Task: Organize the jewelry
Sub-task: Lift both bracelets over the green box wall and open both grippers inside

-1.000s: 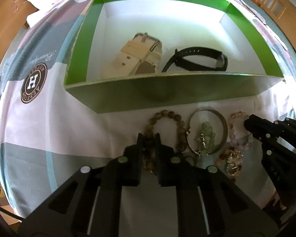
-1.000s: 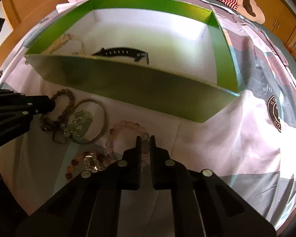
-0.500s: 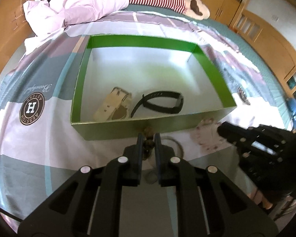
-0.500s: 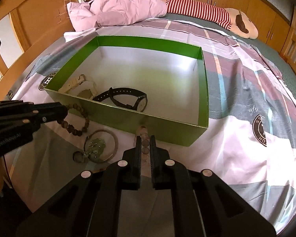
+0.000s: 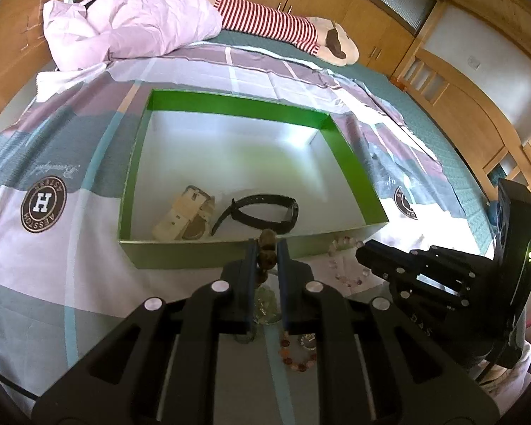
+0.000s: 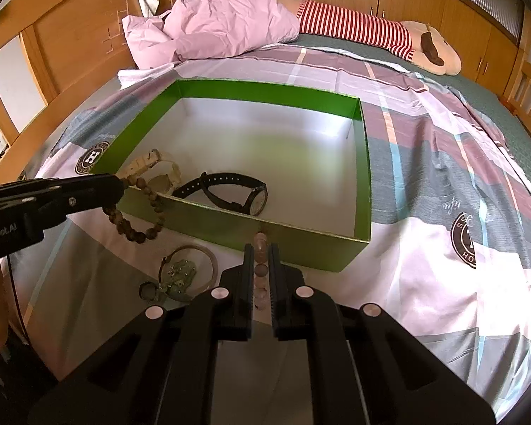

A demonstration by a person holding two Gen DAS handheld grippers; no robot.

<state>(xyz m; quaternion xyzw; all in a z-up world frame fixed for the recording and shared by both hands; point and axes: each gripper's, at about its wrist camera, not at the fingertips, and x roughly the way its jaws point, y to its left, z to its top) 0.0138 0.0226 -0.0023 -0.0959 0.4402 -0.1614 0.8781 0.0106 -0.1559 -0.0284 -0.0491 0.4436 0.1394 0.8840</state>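
Both grippers have risen off the bedsheet (image 6: 442,248) within the last second, each carrying a bracelet; the left gripper (image 5: 267,248) is clamped nearly shut on the brown bead bracelet (image 6: 141,226), which now dangles against the near wall of the green box (image 6: 301,248); the right gripper (image 6: 260,251) is pinched almost closed on the pink bead bracelet (image 5: 347,265), hanging just before that wall; 2 watches, cream (image 5: 187,216) and black (image 5: 265,209), already lie inside; the bangle with its green charm (image 6: 187,269) and an orange bead bracelet (image 5: 297,357) remain on the sheet; likely next, carry both over the rim.
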